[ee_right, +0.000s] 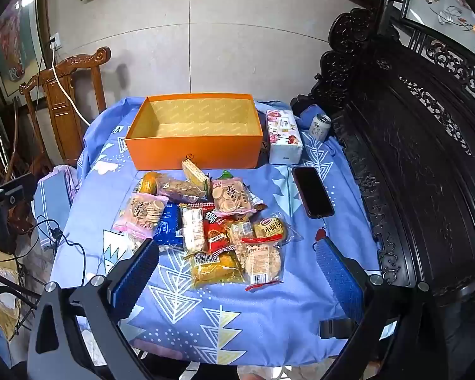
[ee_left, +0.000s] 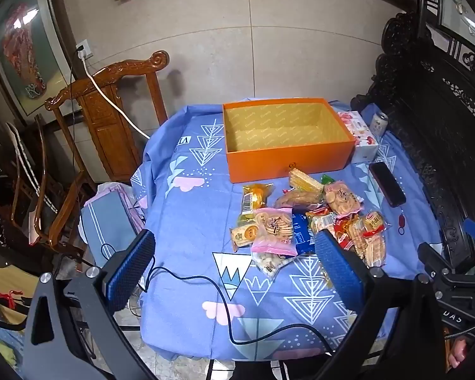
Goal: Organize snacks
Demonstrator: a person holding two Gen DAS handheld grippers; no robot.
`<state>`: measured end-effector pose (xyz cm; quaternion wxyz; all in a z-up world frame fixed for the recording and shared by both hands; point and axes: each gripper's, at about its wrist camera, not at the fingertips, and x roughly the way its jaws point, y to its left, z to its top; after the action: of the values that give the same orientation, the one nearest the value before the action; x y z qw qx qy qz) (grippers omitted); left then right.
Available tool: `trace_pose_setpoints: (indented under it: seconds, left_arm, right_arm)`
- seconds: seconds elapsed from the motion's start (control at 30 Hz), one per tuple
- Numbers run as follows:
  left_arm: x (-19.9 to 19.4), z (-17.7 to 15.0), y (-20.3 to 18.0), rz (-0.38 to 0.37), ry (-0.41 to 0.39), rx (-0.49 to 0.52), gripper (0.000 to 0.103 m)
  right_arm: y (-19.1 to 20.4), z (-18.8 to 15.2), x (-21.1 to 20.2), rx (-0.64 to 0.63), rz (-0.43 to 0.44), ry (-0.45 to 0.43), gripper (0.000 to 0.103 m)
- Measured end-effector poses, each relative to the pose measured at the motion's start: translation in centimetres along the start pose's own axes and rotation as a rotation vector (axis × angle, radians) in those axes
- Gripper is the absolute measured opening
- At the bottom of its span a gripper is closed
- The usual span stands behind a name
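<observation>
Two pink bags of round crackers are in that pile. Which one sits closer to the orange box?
The pink cracker bag on the pile's right, nearer the phone. The other pink bag lies on the left, farther from the orange box.

Orange box with yellow printed lining, blue cloth with white triangle trees and pink clouds, floral tissue pack, black phone

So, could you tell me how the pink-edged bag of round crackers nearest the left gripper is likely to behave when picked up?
The pink-edged cracker bag looks like thin glossy film, so it probably crinkles, sags and may slip. It seems light. The round crackers inside could crack under a hard squeeze.
</observation>
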<state>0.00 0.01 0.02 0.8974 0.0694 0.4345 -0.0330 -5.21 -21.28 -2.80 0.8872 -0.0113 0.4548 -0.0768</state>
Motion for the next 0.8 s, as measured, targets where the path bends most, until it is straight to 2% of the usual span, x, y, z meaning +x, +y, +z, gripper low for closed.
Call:
trace_pose_setpoints:
  seconds: [0.33,0.37,0.8]
  left_arm:
    - [-0.03,-0.28,-0.25,0.014,0.001,0.0,0.099]
    - [0.34,-0.19,0.09,-0.004,0.004,-0.003,0.099]
    - [0.65,-0.56,0.08,-0.004,0.011,-0.008,0.099]
  right_arm:
    - [-0.04,-0.02,-0.02,0.001,0.001,-0.003,0.1]
    - [-0.04,-0.01,-0.03,0.001,0.001,-0.003,0.1]
    - [0.19,0.16,0.38,0.0,0.004,0.003,0.1]
